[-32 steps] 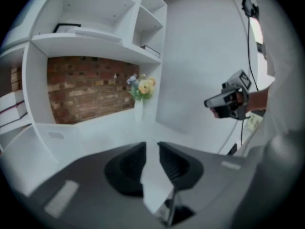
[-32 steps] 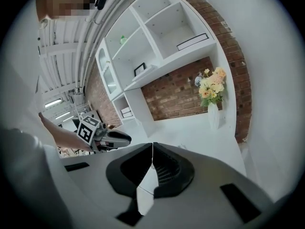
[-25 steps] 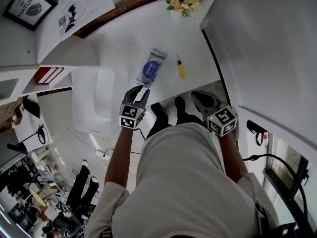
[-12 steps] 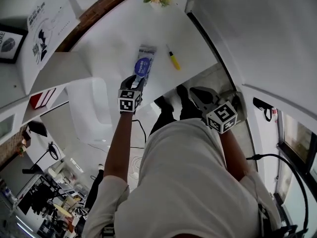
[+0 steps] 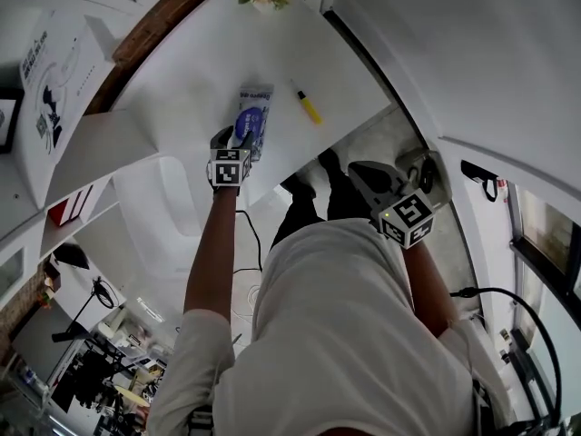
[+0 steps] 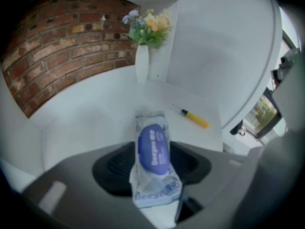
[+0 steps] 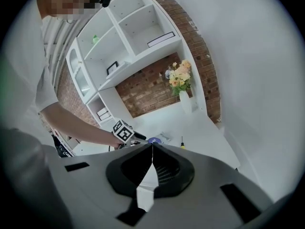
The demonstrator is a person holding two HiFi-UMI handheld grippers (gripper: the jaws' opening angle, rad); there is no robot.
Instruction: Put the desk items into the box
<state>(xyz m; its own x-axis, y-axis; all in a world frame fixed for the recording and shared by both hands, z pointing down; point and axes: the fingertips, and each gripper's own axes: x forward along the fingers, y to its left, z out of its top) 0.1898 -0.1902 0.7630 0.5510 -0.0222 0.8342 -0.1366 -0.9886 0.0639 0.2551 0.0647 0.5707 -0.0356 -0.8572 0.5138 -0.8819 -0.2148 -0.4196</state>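
Big change from a second back: had the left gripper (image 5: 232,139) hanging at the near edge of the desk (image 5: 182,98), short of the wipes (image 6: 153,151); now got it pushed in over that edge and straddling their near end. Opening the jaws wide right now, with the wipes lying flat between them and not pinched at all yet. Reads as lining up the grab, so zero packed so far, but pretty much ready to close and lift. Keeping the right gripper (image 7: 152,146) clamped tight on nothing, held back off the desk near its near-right corner. Got the screwdriver (image 6: 196,119) to deal with after, lying just right of the wipes, apart from them, toward the right edge. On containers: looks like the box (image 5: 172,216) sitting off the near-left corner, lower than the desktop; seems empty, though can't see all the way in. Also spotted a vase (image 6: 142,63) at the far end by the brick wall, stuffed with flowers (image 6: 147,25).
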